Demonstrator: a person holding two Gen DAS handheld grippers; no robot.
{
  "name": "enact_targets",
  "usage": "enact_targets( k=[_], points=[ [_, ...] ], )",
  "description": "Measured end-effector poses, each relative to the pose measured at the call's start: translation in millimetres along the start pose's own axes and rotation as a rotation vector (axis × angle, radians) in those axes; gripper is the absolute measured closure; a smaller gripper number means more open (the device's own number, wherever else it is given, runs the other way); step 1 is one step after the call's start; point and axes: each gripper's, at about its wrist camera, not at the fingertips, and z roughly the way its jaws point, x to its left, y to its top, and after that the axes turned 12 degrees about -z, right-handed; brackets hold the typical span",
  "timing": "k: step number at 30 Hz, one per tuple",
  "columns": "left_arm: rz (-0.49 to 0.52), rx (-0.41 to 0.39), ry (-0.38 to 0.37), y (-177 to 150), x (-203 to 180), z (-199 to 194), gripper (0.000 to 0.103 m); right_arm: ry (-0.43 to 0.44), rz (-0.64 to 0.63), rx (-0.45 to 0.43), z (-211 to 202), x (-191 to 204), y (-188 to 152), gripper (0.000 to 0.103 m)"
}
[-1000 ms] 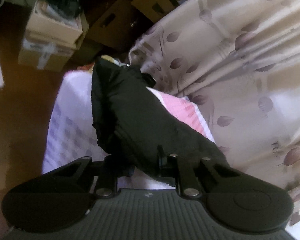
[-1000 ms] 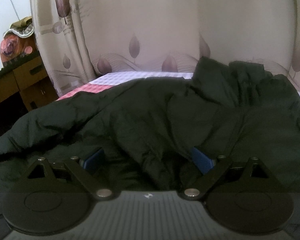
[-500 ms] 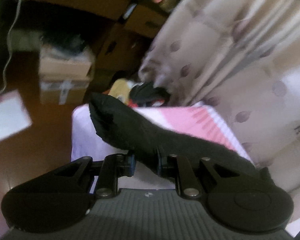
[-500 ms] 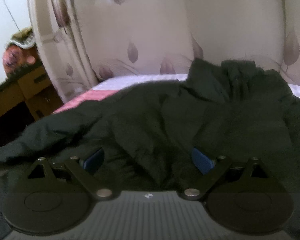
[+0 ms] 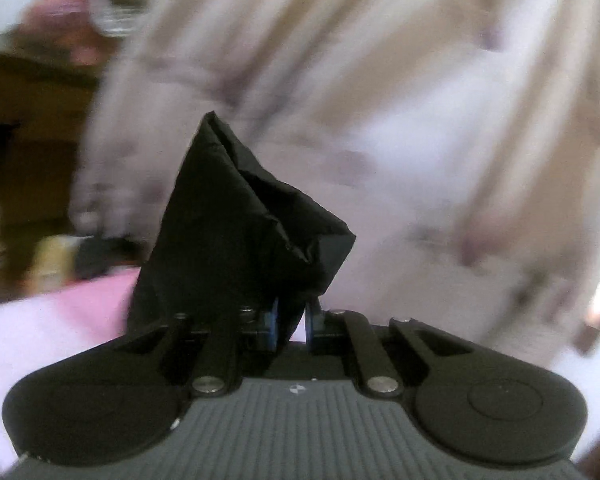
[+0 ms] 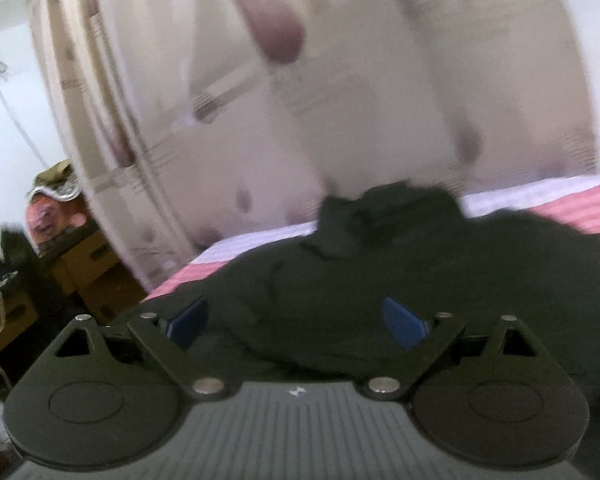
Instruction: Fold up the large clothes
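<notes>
I count one black garment (image 6: 400, 280), one bed (image 6: 572, 204), one curtain (image 6: 340, 80) and two grippers, left gripper (image 5: 290, 320) and right gripper (image 6: 296, 320), with two blue-padded fingers (image 6: 404, 322) each.

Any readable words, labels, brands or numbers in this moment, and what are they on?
None can be read.
Curtain: dark marks near its top in the right wrist view, too blurred to read.
Left hand-held gripper and right hand-held gripper: each body carries a small round white emblem, a symbol with no letters.
Black garment: no print visible.
</notes>
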Motion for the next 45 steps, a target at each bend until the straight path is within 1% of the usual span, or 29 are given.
enact_targets(
  k=[3, 5, 7, 8, 11, 12, 14, 16, 17, 19, 21, 23, 26, 28, 29, 31, 32, 33, 34, 35, 37, 38, 39, 40, 41, 42, 43, 44, 45],
  points=[
    [0.055, 0.052, -0.145, -31.0, -65.8, 24.3, 0.091, -0.037, 0.037, -0.025, -24.5, -23.7, 0.7, 0.008],
    [0.108, 0.090, -0.233, -59.6, -105.0, 40.0, 0.091, -0.052, 0.067, -0.041, -37.1, -39.2, -0.8, 0.008],
    [0.165, 0.135, -0.312, -93.5, -138.0, 56.3, 0.091, -0.070, 0.093, -0.050, -47.9, -54.9, -4.0, 0.007],
    [0.201, 0.171, -0.345, -114.7, -153.7, 65.8, 0.091, -0.078, 0.104, -0.053, -51.8, -61.4, -6.1, 0.007],
    [0.280, 0.281, -0.412, -170.0, -175.9, 95.5, 0.091, -0.099, 0.140, -0.055, -62.1, -82.4, -15.3, 0.007],
    [0.316, 0.324, -0.429, -188.8, -179.6, 104.4, 0.089, -0.103, 0.152, -0.056, -65.4, -87.7, -18.7, 0.007],
    [0.383, 0.390, -0.443, -225.6, -179.4, 119.2, 0.075, -0.109, 0.178, -0.059, -70.1, -99.2, -24.3, 0.007],
    [0.419, 0.432, -0.445, -249.7, -171.7, 127.5, 0.039, -0.108, 0.210, -0.067, -75.2, -111.3, -28.8, 0.007],
    [0.414, 0.434, -0.441, -255.0, -166.9, 129.3, 0.031, -0.102, 0.226, -0.072, -76.6, -115.0, -29.7, 0.007],
    [0.388, 0.406, -0.445, -258.5, -153.8, 125.0, 0.001, -0.097, 0.259, -0.085, -78.9, -123.6, -30.3, 0.007],
    [0.337, 0.376, -0.431, -250.3, -138.7, 118.8, 0.000, -0.085, 0.285, -0.098, -77.8, -129.6, -28.2, 0.007],
    [0.265, 0.384, -0.425, -237.7, -119.5, 117.6, 0.000, -0.068, 0.313, -0.108, -73.2, -133.9, -24.5, 0.007],
    [0.164, 0.378, -0.370, -211.7, -79.5, 111.7, 0.000, -0.039, 0.331, -0.105, -57.5, -133.2, -15.9, 0.007],
    [0.133, 0.346, -0.319, -195.8, -56.3, 112.6, 0.001, -0.038, 0.292, -0.070, -39.6, -125.6, -7.5, 0.007],
    [0.137, 0.330, -0.285, -189.2, -45.5, 115.4, 0.002, -0.046, 0.250, -0.035, -25.5, -119.2, -2.1, 0.007],
    [0.141, 0.310, -0.214, -175.8, -27.0, 125.4, 0.003, -0.093, 0.175, 0.051, 3.1, -108.9, 4.0, 0.007],
    [0.148, 0.307, -0.185, -170.1, -17.2, 132.2, 0.003, -0.107, 0.151, 0.096, 19.9, -105.3, 5.0, 0.015],
    [0.153, 0.301, -0.152, -165.0, -8.6, 137.6, 0.004, -0.099, 0.132, 0.127, 35.1, -101.3, 4.5, 0.050],
    [0.150, 0.294, -0.118, -160.9, 0.3, 142.6, 0.004, -0.101, 0.096, 0.160, 49.3, -95.2, 4.0, 0.068],
    [0.144, 0.295, -0.102, -157.0, 11.4, 146.9, 0.005, -0.122, 0.042, 0.204, 64.5, -86.4, 4.2, 0.073],
    [0.139, 0.291, -0.049, -147.7, 29.3, 154.3, 0.005, -0.155, -0.053, 0.208, 80.0, -70.4, 4.9, 0.077],
    [0.109, 0.294, -0.012, -143.2, 38.8, 159.6, 0.005, -0.174, -0.081, 0.204, 84.9, -65.6, 6.2, 0.078],
    [0.057, 0.304, 0.011, -137.5, 49.6, 165.1, 0.005, -0.202, -0.093, 0.199, 88.1, -64.8, 5.9, 0.078],
    [0.026, 0.308, 0.034, -133.7, 58.8, 168.7, 0.006, -0.235, -0.112, 0.197, 90.4, -65.0, 3.6, 0.078],
    [-0.002, 0.307, 0.074, -129.0, 65.9, 171.1, 0.006, -0.263, -0.134, 0.209, 94.2, -66.7, -0.8, 0.078],
    [-0.023, 0.304, 0.092, -124.0, 72.4, 171.4, 0.010, -0.261, -0.128, 0.229, 97.9, -69.6, -6.1, 0.079],
    [-0.034, 0.298, 0.094, -119.5, 78.1, 168.9, 0.013, -0.233, -0.110, 0.235, 98.7, -71.7, -9.6, 0.079],
    [-0.039, 0.289, 0.095, -113.8, 79.0, 165.1, 0.013, -0.199, -0.095, 0.225, 96.2, -72.9, -10.5, 0.077],
    [-0.041, 0.272, 0.079, -108.7, 77.4, 159.1, 0.014, -0.167, -0.075, 0.206, 92.8, -75.6, -9.4, 0.076]
  ],
)
